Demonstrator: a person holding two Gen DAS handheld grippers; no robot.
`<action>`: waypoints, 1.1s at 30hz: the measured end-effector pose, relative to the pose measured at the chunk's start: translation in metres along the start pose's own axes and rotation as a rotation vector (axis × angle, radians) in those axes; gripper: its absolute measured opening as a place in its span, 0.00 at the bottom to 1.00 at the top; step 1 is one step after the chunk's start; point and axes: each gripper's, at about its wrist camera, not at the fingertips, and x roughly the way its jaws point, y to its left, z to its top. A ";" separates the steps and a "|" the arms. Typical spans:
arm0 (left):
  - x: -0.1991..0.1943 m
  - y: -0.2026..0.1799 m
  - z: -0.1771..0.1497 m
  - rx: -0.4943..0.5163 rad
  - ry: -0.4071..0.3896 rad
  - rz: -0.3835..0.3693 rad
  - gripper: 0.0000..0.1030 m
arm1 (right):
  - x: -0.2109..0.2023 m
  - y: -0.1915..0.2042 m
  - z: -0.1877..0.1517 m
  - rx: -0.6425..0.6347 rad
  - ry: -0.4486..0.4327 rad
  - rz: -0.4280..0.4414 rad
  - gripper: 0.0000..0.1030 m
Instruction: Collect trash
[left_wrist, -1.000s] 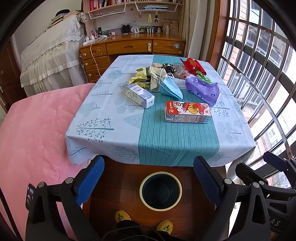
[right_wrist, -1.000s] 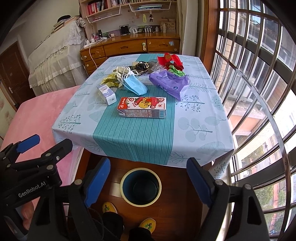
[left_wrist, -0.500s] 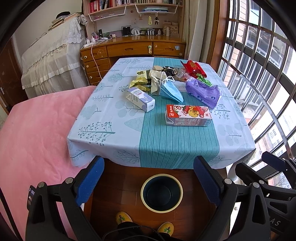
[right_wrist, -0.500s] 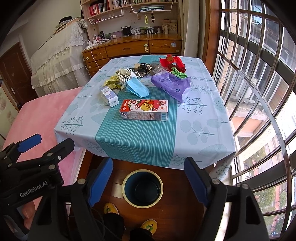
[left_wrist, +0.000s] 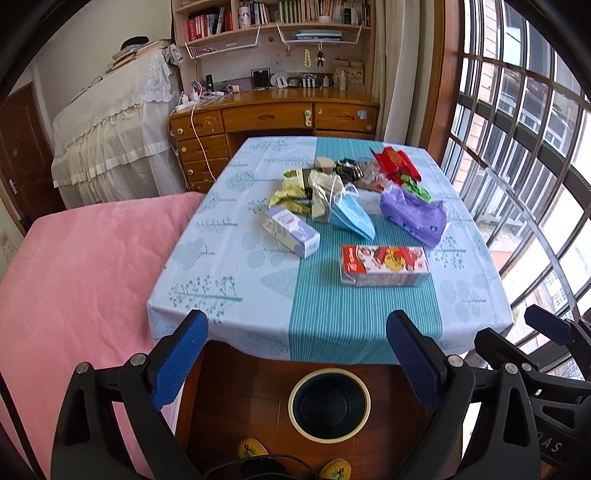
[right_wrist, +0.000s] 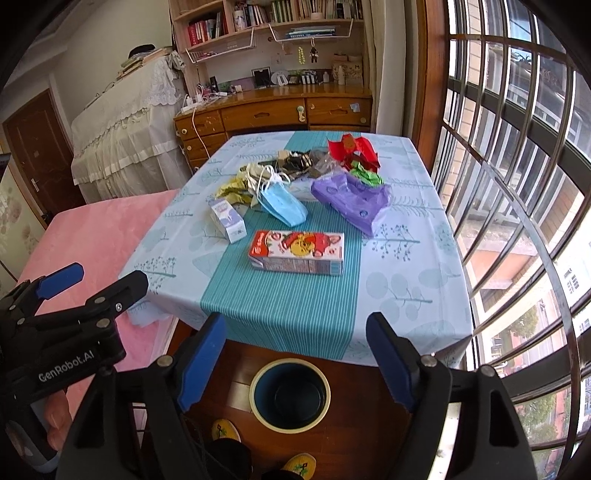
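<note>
"GenRobot.AI" marks the left claw (right_wrist: 61, 280); both it and the right claw (right_wrist: 295, 339) gape wide, holding nothing.

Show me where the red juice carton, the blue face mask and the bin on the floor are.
red juice carton (right_wrist: 297, 246), right wrist view, on its printed top face.
blue face mask (right_wrist: 284, 206), right wrist view, on the middle of its pleated cloth.
bin (left_wrist: 294, 386), left wrist view, on its pale rim, left side.
</note>
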 end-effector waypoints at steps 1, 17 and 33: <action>-0.001 0.001 0.004 -0.001 -0.008 0.001 0.93 | 0.000 0.000 0.003 0.001 -0.004 0.004 0.76; 0.067 0.058 0.075 -0.128 0.164 -0.048 0.93 | 0.066 0.005 0.090 0.006 0.033 0.118 0.71; 0.286 0.058 0.127 -0.152 0.549 -0.135 0.93 | 0.249 0.037 0.151 -0.142 0.285 -0.036 0.70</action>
